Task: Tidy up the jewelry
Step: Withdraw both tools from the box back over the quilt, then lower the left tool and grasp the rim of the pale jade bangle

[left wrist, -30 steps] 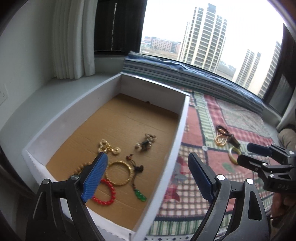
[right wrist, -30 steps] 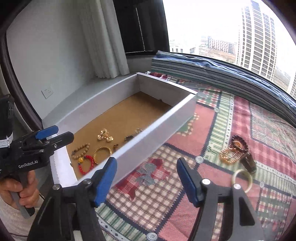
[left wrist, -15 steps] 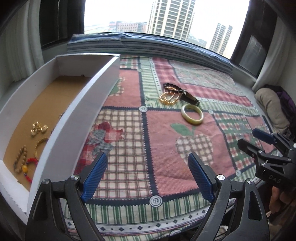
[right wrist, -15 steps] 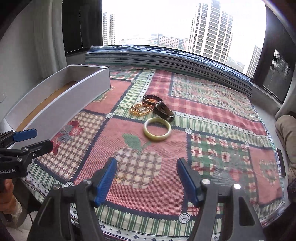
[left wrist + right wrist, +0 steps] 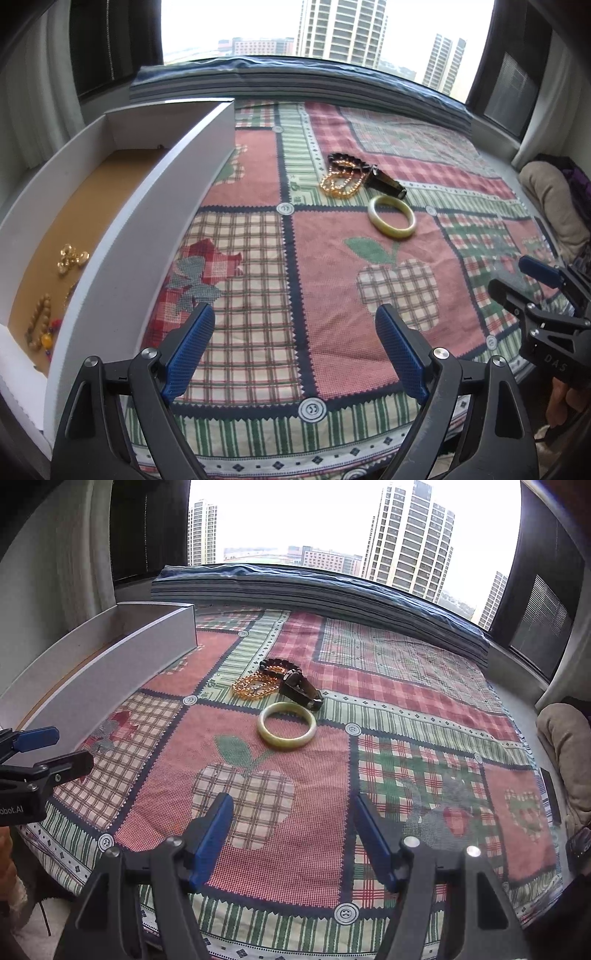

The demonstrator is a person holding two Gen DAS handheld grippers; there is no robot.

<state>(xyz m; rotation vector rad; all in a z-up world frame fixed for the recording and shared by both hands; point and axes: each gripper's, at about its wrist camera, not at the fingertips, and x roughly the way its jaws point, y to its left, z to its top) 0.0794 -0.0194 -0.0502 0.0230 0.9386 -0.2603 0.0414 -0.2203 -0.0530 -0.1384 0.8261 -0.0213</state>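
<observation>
Both grippers, left gripper and right gripper, hang wide and empty; the jade bangle looks rigid, slick and breakable, best pinched across its rim.

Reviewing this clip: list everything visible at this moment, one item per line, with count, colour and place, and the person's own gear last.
box: one, white walls, brown floor, left of the quilt
gold charm cluster: one, gold, on the box floor
wooden bead bracelet: one, tan, box floor, near end
pale bangle: one, cream-green, flat on the quilt, centre
amber bead strand: one, orange-gold, just beyond the bangle
dark bead bracelet: one, dark brown, touching the amber strand
dark clasp-like piece: one, brown-black, beside the beads; what it is, unclear
quilt: one, red-green patchwork, under the loose jewelry
folded blanket: one, blue-grey, along the window
left tongs: blue pads, open, empty
right tongs: blue pads, open, empty
</observation>
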